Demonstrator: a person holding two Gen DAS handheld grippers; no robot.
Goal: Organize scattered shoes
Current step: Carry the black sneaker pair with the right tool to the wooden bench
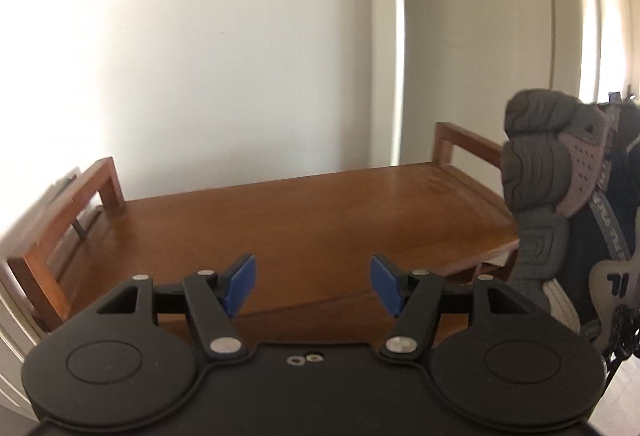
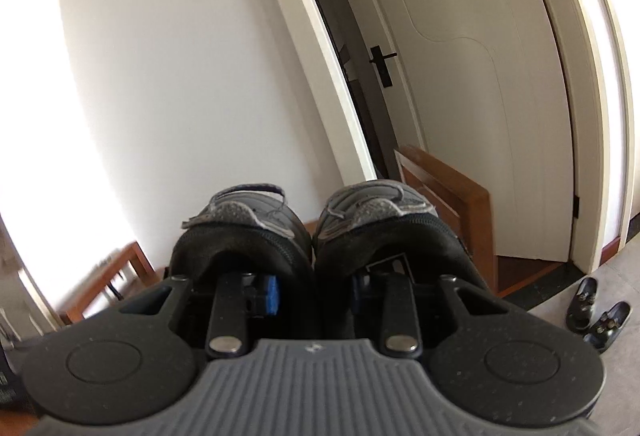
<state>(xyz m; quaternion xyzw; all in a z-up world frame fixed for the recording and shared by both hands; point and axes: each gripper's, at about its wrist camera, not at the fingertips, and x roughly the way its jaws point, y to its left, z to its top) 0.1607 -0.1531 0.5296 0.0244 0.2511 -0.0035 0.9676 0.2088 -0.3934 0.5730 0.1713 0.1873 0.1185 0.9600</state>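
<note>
Aloft: right tool point(image 2: 314, 288) pinching paired grey sneakers point(image 2: 316, 220) by inner collars; left tool point(image 1: 313, 286) spread, empty, above wooden counter point(image 1: 320, 212).

A: What's ahead of the left gripper point(image 1: 313, 286)?

B: Bare wooden bench top point(image 1: 304, 212), open between the raised end rails point(image 1: 66, 214). White wall point(image 1: 224, 48) closes it off behind.

A: Right of the jaws?

B: Blocked. Pair of sneakers point(image 1: 560, 204) hangs there, soles facing in, overlapping the bench's right end.

A: Floor?

B: Small black shoes point(image 2: 598, 312) by the door point(image 2: 460, 84), well right.
</note>
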